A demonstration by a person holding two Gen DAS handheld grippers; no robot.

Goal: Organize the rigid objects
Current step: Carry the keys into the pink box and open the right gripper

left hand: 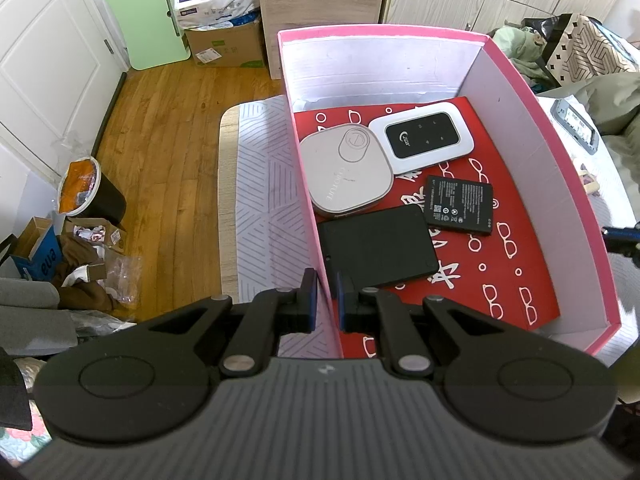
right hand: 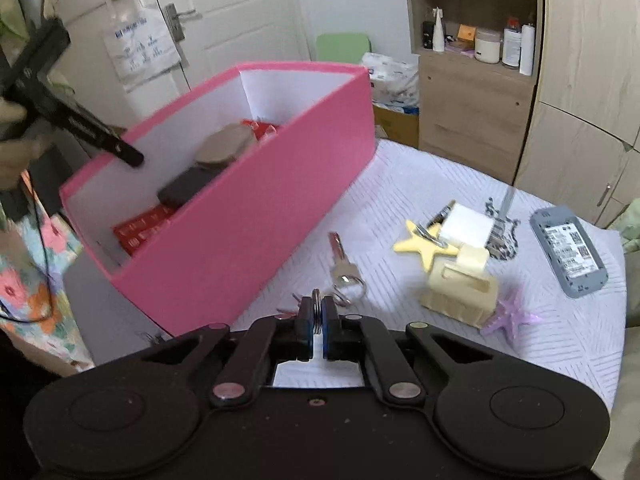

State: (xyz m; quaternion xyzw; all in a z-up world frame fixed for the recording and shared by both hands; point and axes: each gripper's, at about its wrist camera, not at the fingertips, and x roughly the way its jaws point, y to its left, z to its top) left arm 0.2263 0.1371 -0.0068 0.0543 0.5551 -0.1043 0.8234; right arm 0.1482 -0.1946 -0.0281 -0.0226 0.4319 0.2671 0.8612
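Your left gripper (left hand: 327,296) has its fingers clenched on the wall of the pink box (left hand: 310,216). Your right gripper (right hand: 317,320) pinches a key ring (right hand: 317,312) just above the worktop (right hand: 400,344), beside the box.

The box (left hand: 520,92) sits on the table (right hand: 400,184), holding a square case (left hand: 346,174), a router (left hand: 426,136) just right of it, a battery (left hand: 460,205) nearer, a flat slab (left hand: 380,248) beside that. Right of the box lie keys (right hand: 340,260), perhaps a clip (right hand: 460,288), and a device (right hand: 568,250) farthest right.
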